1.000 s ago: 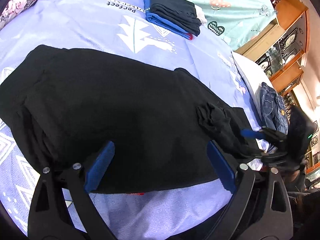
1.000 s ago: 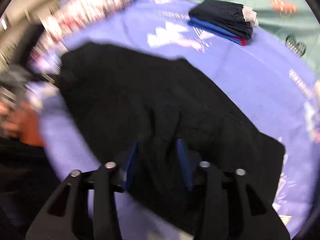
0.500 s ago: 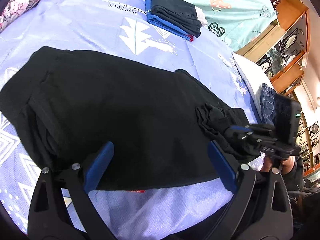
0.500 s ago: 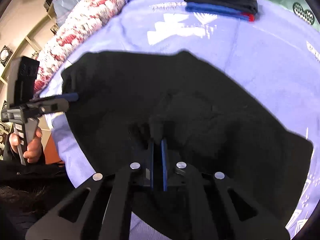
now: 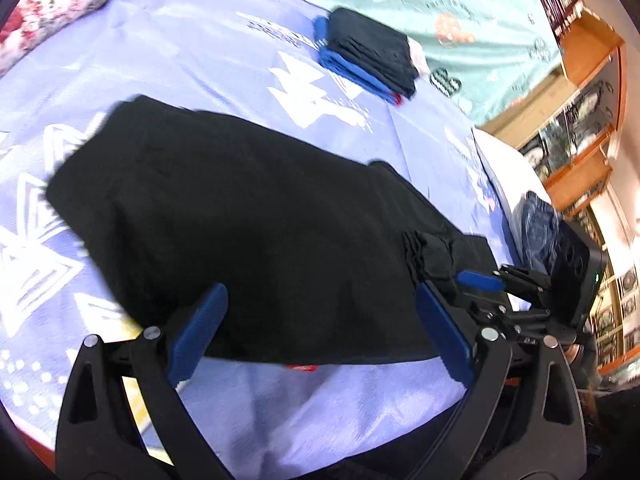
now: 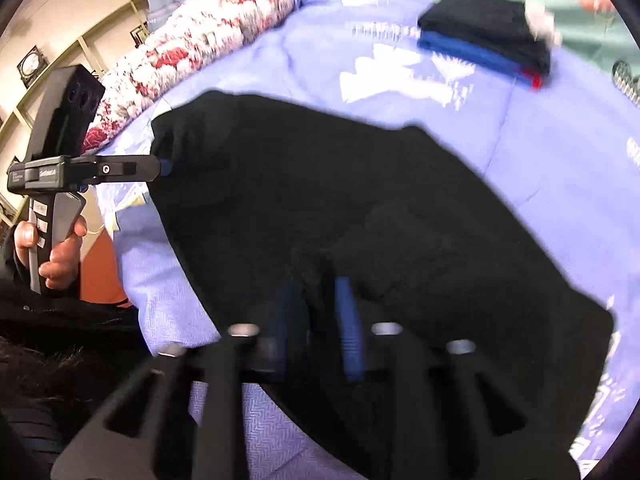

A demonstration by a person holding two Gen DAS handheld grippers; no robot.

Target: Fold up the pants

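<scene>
A bed covered in a lavender sheet (image 5: pixel 208 64) with white tree prints fills both views, a floral bolster (image 6: pixel 200 40) along its far edge and a mint-green quilt (image 5: pixel 460 4) beyond. The black pants (image 5: pixel 248 216) lie flat across the middle of the sheet, already doubled into a broad slab whose near hem runs along the bed's front edge; a small bunched ridge of cloth stands up near their right end. Well behind them sits a stack of folded clothes (image 5: pixel 372 56), dark over blue, and a heap of denim jeans (image 5: pixel 536 224) rests at the right side. The left gripper (image 5: pixel 320 320) hovers over the near hem with its jaws spread wide and nothing between them. The right gripper (image 6: pixel 316 308) is above the right part of the pants; its jaws have just been opening and stand partly apart, blurred, with dark cloth rising between them, though the blue pads do not appear to press on it. This looks like smoothing and re-gripping between folds. The next move probably calls for both grippers to pinch one end through all layers and carry it evenly over.
</scene>
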